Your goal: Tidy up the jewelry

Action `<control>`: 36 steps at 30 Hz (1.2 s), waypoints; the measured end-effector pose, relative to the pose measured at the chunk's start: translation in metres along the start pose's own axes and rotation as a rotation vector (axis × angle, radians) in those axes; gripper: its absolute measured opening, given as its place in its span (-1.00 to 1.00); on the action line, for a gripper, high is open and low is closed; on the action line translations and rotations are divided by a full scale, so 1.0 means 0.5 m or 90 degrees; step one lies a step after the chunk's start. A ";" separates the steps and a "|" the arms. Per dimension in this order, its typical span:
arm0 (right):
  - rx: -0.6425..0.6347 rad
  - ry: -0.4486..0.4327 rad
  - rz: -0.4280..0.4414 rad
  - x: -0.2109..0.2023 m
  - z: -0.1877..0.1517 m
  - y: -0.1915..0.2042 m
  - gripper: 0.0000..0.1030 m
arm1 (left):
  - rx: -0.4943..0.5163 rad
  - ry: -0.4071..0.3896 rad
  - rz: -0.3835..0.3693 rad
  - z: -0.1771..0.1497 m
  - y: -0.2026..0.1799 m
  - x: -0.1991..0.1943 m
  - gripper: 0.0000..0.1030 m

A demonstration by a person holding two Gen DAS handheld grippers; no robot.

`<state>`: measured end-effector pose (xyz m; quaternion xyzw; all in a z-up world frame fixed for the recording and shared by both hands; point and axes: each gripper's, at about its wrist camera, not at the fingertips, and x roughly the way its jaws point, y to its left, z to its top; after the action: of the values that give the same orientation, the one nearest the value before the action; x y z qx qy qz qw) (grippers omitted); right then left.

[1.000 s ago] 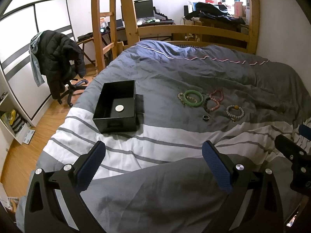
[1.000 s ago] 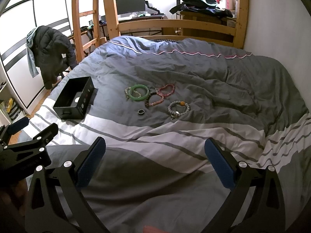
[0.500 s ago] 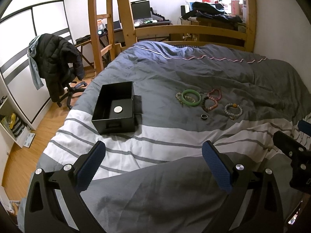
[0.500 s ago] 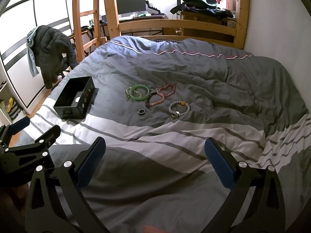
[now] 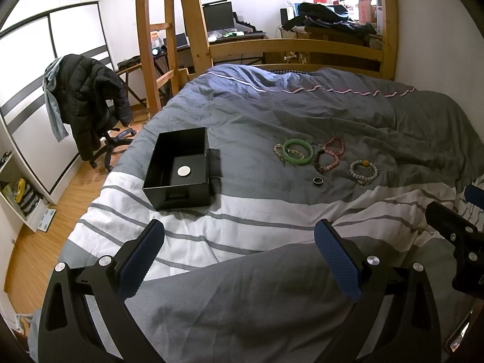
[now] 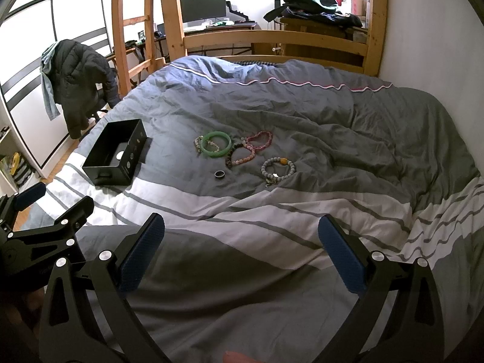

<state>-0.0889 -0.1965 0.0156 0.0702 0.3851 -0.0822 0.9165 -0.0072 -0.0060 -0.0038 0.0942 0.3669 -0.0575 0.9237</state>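
Bracelets [image 6: 239,148] mid-duvet [image 6: 348,139], beside box [image 6: 116,157]

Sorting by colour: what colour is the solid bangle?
Green bangle; clearest in the right wrist view.

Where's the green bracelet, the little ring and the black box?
green bracelet [image 6: 217,144], right wrist view, on its near band.
little ring [image 6: 219,174], right wrist view, on its dark rim.
black box [image 5: 178,195], left wrist view, on its front wall.

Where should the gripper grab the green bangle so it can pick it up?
Pinch the green bangle across its near rim, coming straight down from above. It lies flat on the duvet, and a beaded bracelet crowds its left side, so the near arc looks freest.
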 end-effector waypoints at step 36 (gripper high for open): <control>0.025 -0.008 -0.025 0.046 0.045 -0.026 0.95 | 0.027 -0.022 -0.006 0.048 -0.033 0.040 0.90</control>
<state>-0.0599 -0.2156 0.0138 0.0803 0.3789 -0.1079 0.9156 0.0205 -0.0281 -0.0024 0.1112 0.3501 -0.0714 0.9273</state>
